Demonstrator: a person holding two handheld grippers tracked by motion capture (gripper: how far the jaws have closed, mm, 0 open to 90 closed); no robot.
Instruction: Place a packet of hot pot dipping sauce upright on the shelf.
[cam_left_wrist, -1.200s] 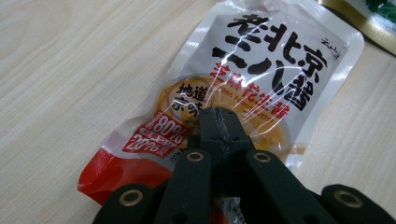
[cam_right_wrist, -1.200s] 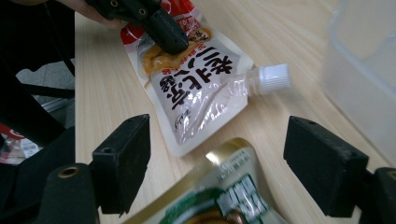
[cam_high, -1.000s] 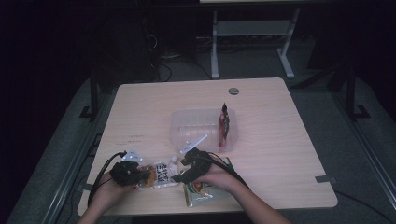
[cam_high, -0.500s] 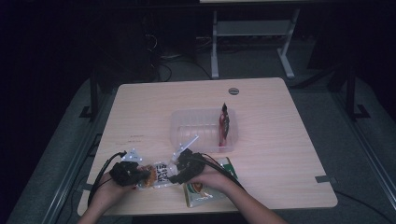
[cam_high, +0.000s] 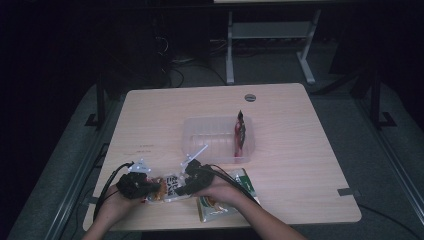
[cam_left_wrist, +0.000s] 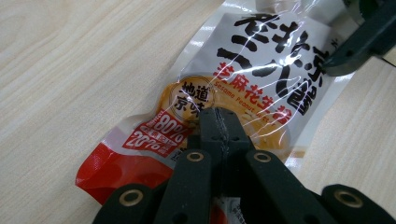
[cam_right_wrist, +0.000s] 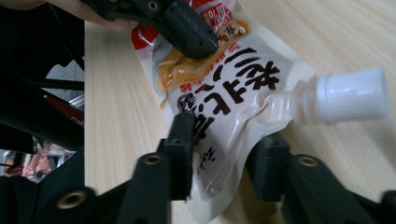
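Grippers: left gripper (cam_left_wrist: 219, 123) clamped on one sauce pouch (cam_left_wrist: 243, 88); right gripper (cam_right_wrist: 224, 140) closing around its top, narrow gap.

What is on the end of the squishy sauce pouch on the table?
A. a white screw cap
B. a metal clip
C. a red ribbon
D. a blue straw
A: in the right gripper view the sauce pouch ends in a spout with a white screw cap.
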